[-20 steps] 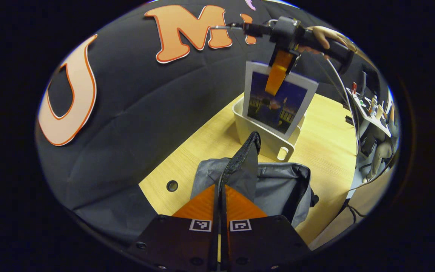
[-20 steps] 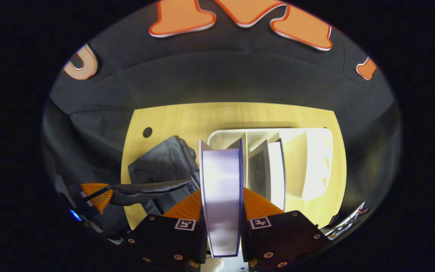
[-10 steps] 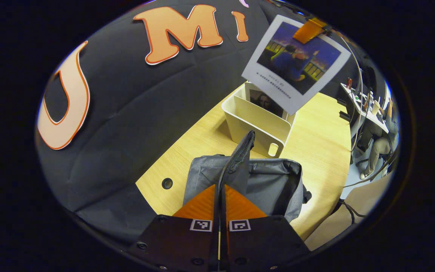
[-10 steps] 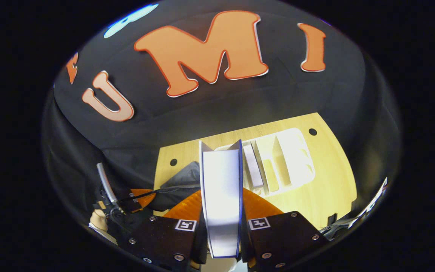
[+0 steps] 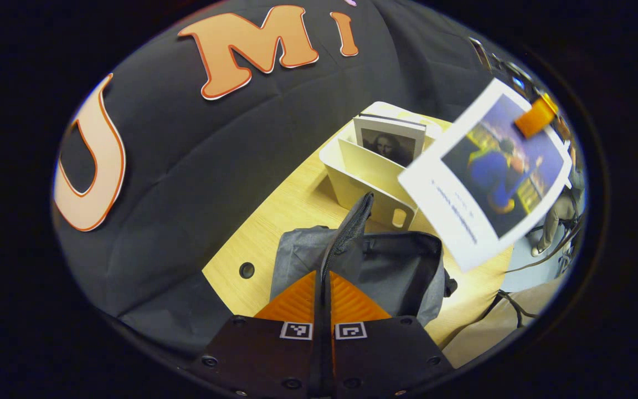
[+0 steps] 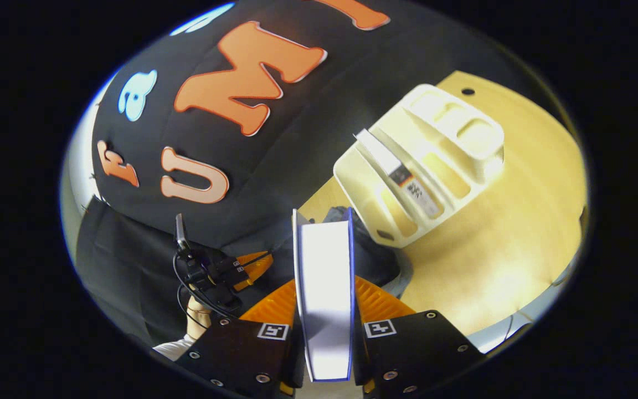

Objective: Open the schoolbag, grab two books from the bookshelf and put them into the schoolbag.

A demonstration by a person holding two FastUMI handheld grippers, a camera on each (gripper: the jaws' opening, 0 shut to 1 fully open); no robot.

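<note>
Tabletop point(image 5: 291, 208): schoolbag point(image 5: 402, 266) open, left tongs point(image 5: 323, 288) clenched on its flap. Right tongs point(image 6: 324, 299) clamp first book point(image 6: 324, 299) above the schoolbag; second book point(image 5: 390, 143) in bookshelf point(image 5: 363, 180) beyond it.

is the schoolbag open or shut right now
Open. The left gripper is pinched on the zipper flap, holding it up, and the schoolbag gapes behind it.

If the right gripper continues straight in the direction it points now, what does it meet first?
Probably the schoolbag: the book clamped in the right gripper points at its dark opening, which the left gripper holds up by the flap. The bookshelf lies off to one side. Depth is uncertain.
</note>
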